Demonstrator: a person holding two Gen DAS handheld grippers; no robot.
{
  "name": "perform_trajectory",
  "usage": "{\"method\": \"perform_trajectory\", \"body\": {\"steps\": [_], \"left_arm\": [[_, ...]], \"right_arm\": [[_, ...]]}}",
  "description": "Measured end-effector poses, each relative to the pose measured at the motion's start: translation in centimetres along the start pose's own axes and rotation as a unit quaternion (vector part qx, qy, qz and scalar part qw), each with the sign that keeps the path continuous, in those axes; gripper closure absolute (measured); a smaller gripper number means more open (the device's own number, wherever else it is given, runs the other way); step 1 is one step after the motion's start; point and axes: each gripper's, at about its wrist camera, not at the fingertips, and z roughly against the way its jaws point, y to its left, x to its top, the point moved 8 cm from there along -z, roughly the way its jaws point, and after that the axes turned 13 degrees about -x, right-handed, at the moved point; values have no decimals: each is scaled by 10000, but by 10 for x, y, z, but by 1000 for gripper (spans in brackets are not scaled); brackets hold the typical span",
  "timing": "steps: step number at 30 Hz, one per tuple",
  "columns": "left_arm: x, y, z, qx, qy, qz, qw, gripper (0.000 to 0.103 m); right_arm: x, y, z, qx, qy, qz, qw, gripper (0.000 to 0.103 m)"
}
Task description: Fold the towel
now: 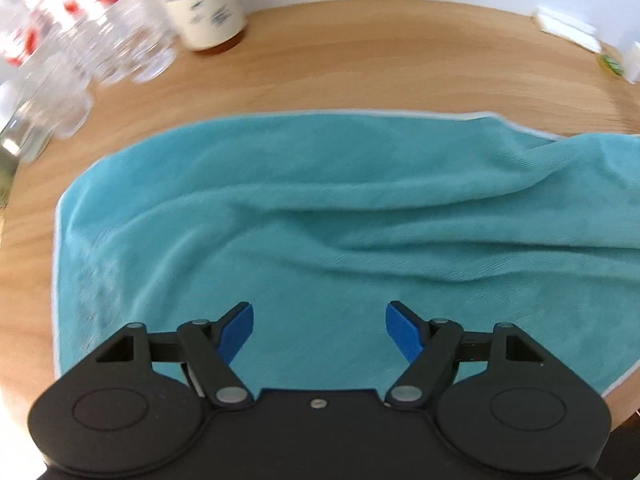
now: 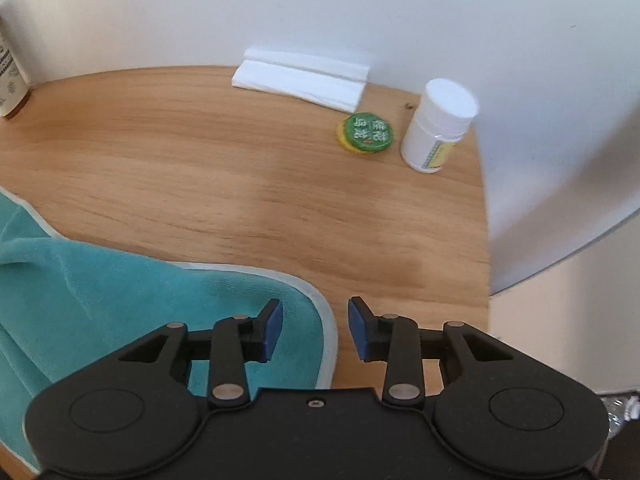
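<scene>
Towel [image 1: 320, 216] lies rumpled on wooden table [image 2: 200, 168] beside white wall [image 2: 320, 8].

Before us, towel [image 1: 320, 216] on the counter [image 2: 224, 176]; tin [image 2: 365, 133] and bottle [image 2: 438, 125] at one o'clock.

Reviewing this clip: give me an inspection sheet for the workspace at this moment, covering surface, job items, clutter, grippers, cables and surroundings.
Surface: wooden table, light grain, bare between the objects.
Job's things: teal towel spread out and rumpled, with ridges across it; its pale-edged corner lies below the right gripper.
Clutter: clear plastic bottles and a paper cup at far left; folded white tissue, green-lidded tin and white pill bottle at far right.
Grippers: left gripper open over the towel, holding nothing; right gripper open, straddling the towel's edge.
Cables: nothing seen.
Surroundings: white wall behind the table.
</scene>
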Motion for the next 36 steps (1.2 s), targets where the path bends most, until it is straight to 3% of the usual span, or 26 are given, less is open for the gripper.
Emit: {"method": "perform_trajectory", "body": {"steps": [4,5,7,11,20,24,26,31,36], "left_arm": [[-10,14,1,78,77,261,9996,28],[-11,14,0,74,72,273,9996,28],[-14,17,1,66,47,368,9993,28],[-13,18,1,102,36,435,9990,27],[-14,21,2,172,11,609,9980,26],[-11,21,0,220,26,546,9983,26],[-7,21,2,303,-27,446,9985,31],[18,31,29,128,-549,381,9977,31],[52,75,29,530,-821,447,9942,31]], "right_arm": [[-1,11,-5,42,-64,462,9989,64],[2,15,-5,113,-86,621,9980,77],[5,22,-5,279,-60,841,9960,93],[11,24,-8,289,-72,1066,9939,97],[40,-13,-28,-285,-294,396,9984,98],[57,-18,-35,-451,-625,172,9969,93],[68,-22,-29,-612,-778,96,9950,89],[76,-27,7,-318,-814,20,9962,85],[47,0,26,84,-457,97,9989,79]]}}
